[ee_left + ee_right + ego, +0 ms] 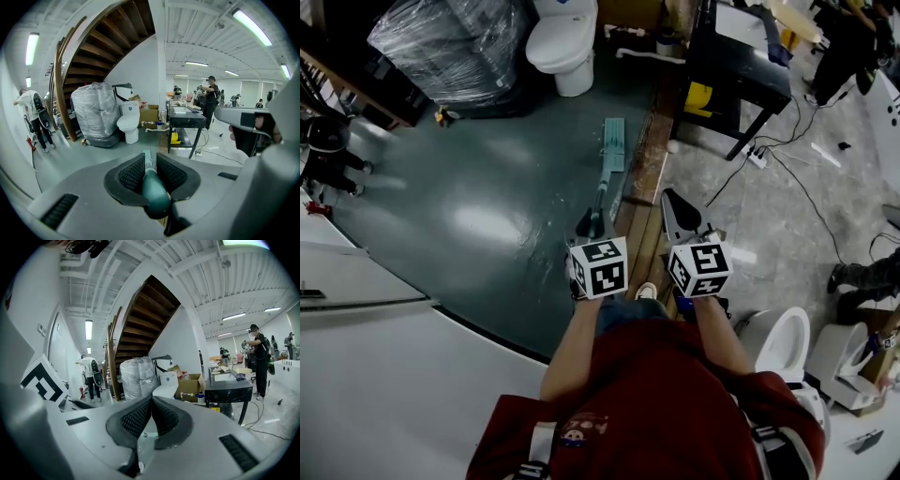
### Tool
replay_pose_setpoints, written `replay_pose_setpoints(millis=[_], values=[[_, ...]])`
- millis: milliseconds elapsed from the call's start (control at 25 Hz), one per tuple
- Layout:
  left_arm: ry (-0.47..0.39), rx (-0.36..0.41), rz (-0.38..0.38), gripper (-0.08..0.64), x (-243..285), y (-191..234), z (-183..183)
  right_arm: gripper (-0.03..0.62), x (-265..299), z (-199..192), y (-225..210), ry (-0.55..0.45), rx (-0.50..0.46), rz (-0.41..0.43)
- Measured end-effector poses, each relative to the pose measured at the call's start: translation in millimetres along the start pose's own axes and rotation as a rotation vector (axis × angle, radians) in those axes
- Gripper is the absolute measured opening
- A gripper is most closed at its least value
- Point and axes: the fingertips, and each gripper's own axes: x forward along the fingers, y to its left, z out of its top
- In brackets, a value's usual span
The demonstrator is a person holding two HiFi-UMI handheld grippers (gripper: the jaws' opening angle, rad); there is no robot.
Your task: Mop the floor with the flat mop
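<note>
Teal grip: the rounded end of the mop handle (153, 190) sits between the ribbed pads of my left hand-held gripper (150, 165), which is clamped on it, with the cap poking back toward the camera.
Flat mop: the mop head (613, 143) lies on the dark green floor (478, 159) ahead of me, just beside the wooden strip (649, 159) that borders the grey concrete.
Right hand-held gripper (150, 409): pads are together at the tips with nothing between them. It hangs beside the left one, apart from the handle.
Stage: I judge the mop is gripped and ready for a stroke. Open green floor runs on toward the toilet (567, 42) and the wrapped pallet (455, 42).
Risk, twist: I hold the handle at its very end with one gripper only. A hard push could roll the round grip in the pads, and the head would turn off line.
Risk, snag: the head is so close to the wooden strip that a stroke drifting right could catch its edge and jolt the handle loose.
Risk, clutter: cables (797, 178) trail over the concrete past the strip, near the black bench (736, 56). A wide swing that way could drag them.
Remedy, my view: bring the right gripper onto the handle lower down before pushing.
</note>
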Motion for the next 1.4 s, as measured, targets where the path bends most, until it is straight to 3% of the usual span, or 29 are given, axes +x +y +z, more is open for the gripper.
replay_pose_setpoints(millis=[640, 1400], values=[[0.005, -0.001, 0.016, 0.091, -28.4, 0.3, -10.3, 0.02, -7.5, 4.5, 11.7, -0.004, -0.019, 0.034], [-0.014, -0.015, 0.017, 0.091, -9.9, 1.6, -1.8, 0.02, 7.3, -13.0, 10.1, 0.032, -0.003, 0.029]])
